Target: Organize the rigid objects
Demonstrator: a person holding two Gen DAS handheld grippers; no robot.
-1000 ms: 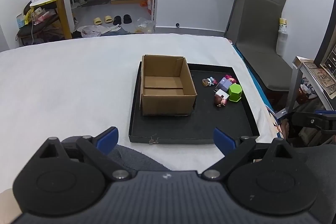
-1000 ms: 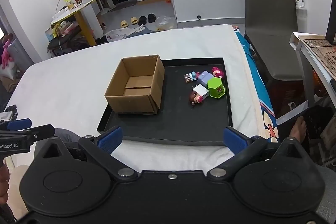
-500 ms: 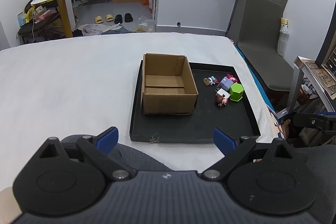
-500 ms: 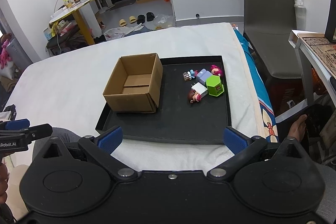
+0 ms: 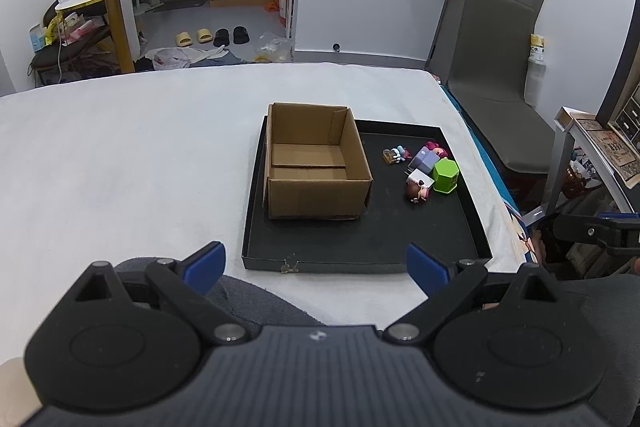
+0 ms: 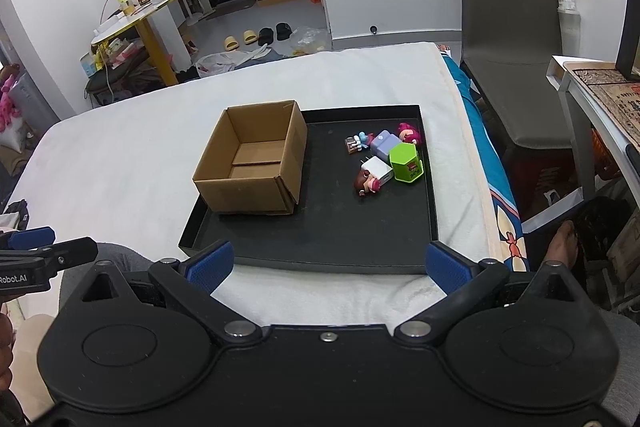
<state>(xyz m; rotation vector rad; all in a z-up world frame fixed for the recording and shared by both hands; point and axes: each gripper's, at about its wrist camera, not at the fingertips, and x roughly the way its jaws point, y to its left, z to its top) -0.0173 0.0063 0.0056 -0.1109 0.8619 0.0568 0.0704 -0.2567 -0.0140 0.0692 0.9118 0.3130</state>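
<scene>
Black tray (image 5: 362,239) is lying on the white bed (image 5: 120,155), with an open cardboard box (image 5: 316,167) sitting upright in its left part, nothing inside. Toys are clustering in the tray's far right part, well apart from the box: green hexagonal block (image 5: 445,175) is standing upright, white charger (image 5: 419,177) touching it on the left, brown-haired figurine head (image 5: 416,192) lying just in front of the charger, lilac block (image 5: 424,158) behind, pink-haired figurine (image 5: 437,148) at the back, small blue figurine (image 5: 394,155) a bit left of the pile. Left gripper (image 5: 316,261) is hovering near the tray's near edge, released, blue fingers spread wide, holding nothing. Right gripper (image 6: 328,264) is hanging likewise over the near edge, released and holding nothing. Grey chair (image 6: 516,27) is standing beside the bed on the right.
</scene>
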